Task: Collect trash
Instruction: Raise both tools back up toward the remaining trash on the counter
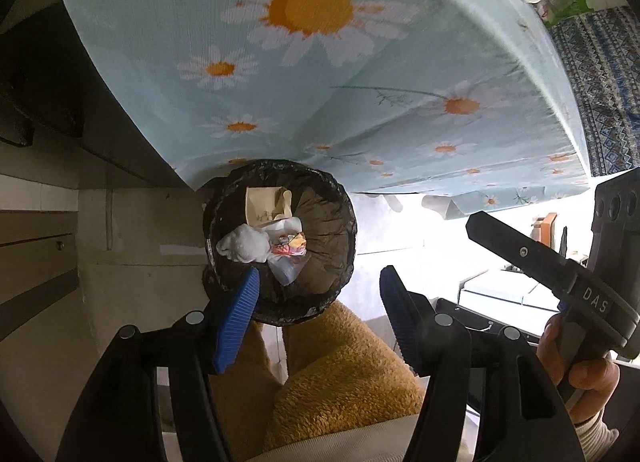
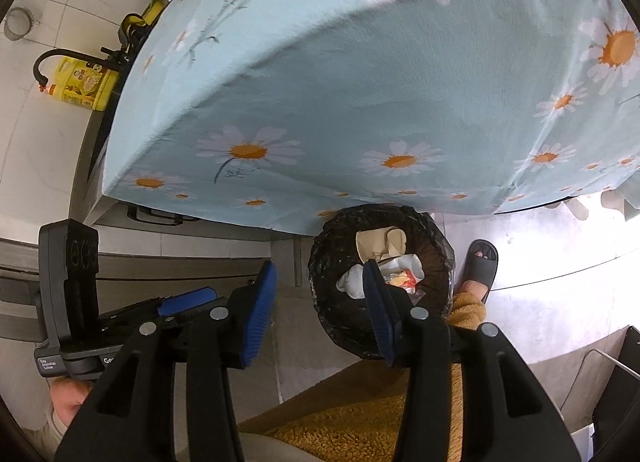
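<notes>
Overhead, both grippers' fingers (image 1: 240,314) (image 2: 260,314) spread apart, empty, above the bin (image 1: 336,217) beside the table edge (image 1: 400,181).

we hold the left hand-held gripper (image 1: 318,312) pointed downward, its blue fingers (image 1: 236,322) spread wide with nothing between them. our right hand-held gripper (image 2: 320,316) points down likewise, jaws apart and holding nothing.

Blown-out floor glare, dim corners, fisheye warping
</notes>
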